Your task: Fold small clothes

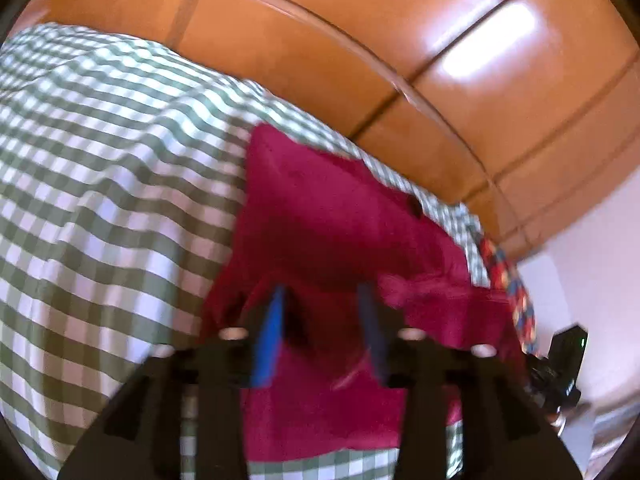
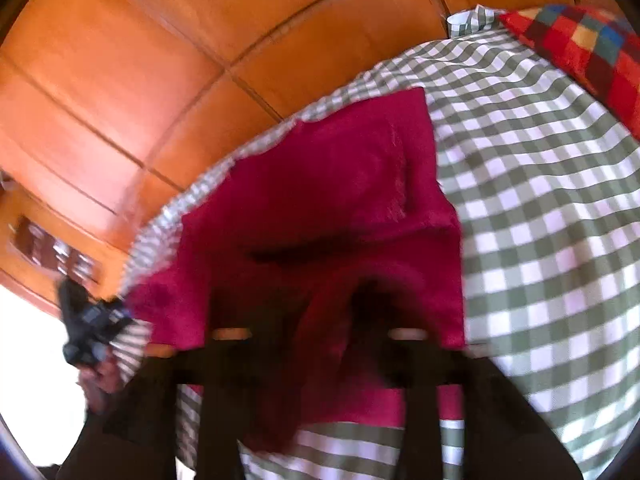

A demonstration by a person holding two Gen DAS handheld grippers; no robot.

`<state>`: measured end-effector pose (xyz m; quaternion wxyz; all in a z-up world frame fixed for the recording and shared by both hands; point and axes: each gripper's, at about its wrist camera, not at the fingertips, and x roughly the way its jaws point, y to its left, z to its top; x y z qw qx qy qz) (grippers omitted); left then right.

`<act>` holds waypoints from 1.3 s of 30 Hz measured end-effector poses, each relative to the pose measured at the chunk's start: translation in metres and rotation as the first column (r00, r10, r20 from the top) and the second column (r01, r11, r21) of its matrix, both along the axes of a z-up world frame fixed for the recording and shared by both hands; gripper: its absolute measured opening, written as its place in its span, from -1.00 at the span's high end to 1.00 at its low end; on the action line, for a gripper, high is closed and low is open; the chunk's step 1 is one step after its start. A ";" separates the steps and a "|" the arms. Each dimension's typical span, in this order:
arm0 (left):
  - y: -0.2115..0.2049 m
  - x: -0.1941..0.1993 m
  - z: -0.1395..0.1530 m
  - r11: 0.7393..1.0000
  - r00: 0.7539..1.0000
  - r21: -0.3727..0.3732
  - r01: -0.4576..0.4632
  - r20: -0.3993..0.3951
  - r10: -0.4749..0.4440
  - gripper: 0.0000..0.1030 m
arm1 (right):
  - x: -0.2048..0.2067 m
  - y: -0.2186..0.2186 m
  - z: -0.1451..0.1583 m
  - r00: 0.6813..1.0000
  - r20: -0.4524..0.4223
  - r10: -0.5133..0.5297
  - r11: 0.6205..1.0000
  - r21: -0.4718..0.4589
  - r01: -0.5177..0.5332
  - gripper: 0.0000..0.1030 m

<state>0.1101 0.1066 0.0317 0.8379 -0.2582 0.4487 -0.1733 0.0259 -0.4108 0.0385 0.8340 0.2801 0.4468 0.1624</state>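
Lying under both open tongs (image 1: 325, 308) (image 2: 320, 320): magenta garment (image 1: 320, 208).

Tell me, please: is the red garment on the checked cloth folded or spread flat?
Folded, at least partly. The red garment shows a doubled layer with a straight fold edge and a compact outline on the checked cloth; blur hides how neat it is.

Left wrist view looking steeply down, close over the crimson garment (image 1: 328, 216), right wrist view likewise from the opposite side, both sharing garment, checked cloth (image 2: 540, 208), wooden panelling (image 1: 460, 92)
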 end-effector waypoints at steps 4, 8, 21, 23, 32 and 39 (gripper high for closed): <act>0.024 -0.014 -0.002 0.998 0.999 -0.040 -0.039 0.021 0.040 -0.10 | -0.015 -0.014 0.016 0.998 0.062 -0.022 1.000 0.024 0.020 -0.55; 0.023 -0.038 -0.014 0.999 0.999 0.030 0.023 0.023 -0.024 -0.10 | -0.042 -0.025 0.003 0.999 0.038 -0.026 0.997 -0.070 0.029 -0.57; -0.013 -0.056 -0.034 0.970 0.991 0.200 0.135 -0.014 -0.135 0.87 | -0.049 -0.008 -0.040 1.000 -0.028 0.004 0.965 -0.261 -0.011 0.56; -0.009 -0.063 -0.028 0.969 0.988 0.193 0.152 -0.007 -0.154 0.88 | -0.059 -0.011 -0.031 1.000 -0.016 0.017 0.969 -0.245 -0.020 0.59; 0.012 -0.124 -0.024 0.969 0.977 0.127 0.210 -0.061 -0.204 0.88 | -0.119 -0.014 -0.023 0.994 -0.086 0.069 0.964 -0.252 -0.088 0.60; 0.022 -0.144 -0.031 0.977 0.978 0.090 0.192 -0.095 -0.184 0.64 | -0.124 -0.017 -0.019 0.994 -0.084 0.067 0.948 -0.305 -0.089 0.21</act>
